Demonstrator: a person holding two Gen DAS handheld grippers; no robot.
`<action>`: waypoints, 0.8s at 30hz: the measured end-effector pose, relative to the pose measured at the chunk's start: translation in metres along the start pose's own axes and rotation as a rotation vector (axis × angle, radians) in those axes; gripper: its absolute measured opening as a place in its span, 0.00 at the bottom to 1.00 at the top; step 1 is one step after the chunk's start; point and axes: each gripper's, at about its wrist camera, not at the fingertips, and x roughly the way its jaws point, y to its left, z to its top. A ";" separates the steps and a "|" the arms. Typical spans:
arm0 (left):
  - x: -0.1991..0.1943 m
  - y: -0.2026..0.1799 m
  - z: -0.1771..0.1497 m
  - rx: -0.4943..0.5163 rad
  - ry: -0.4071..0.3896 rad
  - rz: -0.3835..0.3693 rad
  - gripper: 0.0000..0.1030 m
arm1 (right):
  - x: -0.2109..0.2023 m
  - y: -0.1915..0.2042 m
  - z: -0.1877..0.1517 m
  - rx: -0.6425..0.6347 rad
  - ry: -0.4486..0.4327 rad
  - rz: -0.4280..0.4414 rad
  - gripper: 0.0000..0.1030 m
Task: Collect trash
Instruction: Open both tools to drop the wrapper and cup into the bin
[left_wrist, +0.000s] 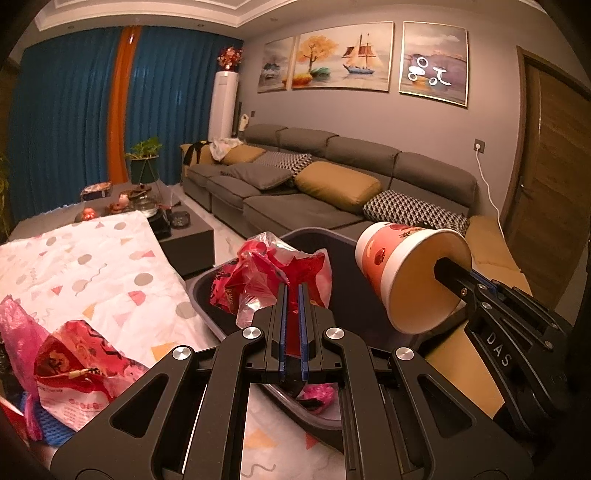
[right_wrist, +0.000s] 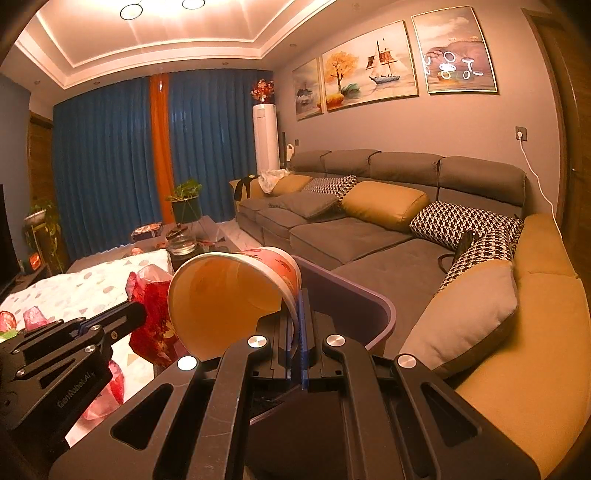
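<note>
A dim living room with blue curtains, a long grey sofa and a table under a patterned cloth frames the work, with a dark bin just ahead of both tools.

From the left wrist: the left gripper is clamped on a crumpled red plastic bag, which bulges out beyond the fingertips over the bin's opening. To the fingers' right, the right gripper pinches a paper cup, tipped on its side. More red and pink wrappers lie on the cloth to the fingers' left.

From the right wrist: the right gripper is closed on the cup's rim wall, one finger inside, mouth facing the camera, orange-printed outside. The bin's far wall stands just past the fingertips.

Risks, as I judge them: the light bag may cling to the pads or drift onto the cloth; the thin rim could buckle, letting the cup swing and miss the bin
</note>
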 end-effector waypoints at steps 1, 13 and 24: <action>0.001 0.001 0.000 -0.001 0.004 -0.002 0.05 | 0.001 0.000 0.000 0.001 0.002 -0.001 0.04; 0.016 0.002 -0.009 0.011 0.032 -0.048 0.07 | 0.012 -0.004 0.000 0.018 0.021 0.004 0.04; -0.026 0.022 -0.015 -0.010 -0.048 0.127 0.81 | 0.021 0.001 -0.002 0.028 0.039 0.018 0.05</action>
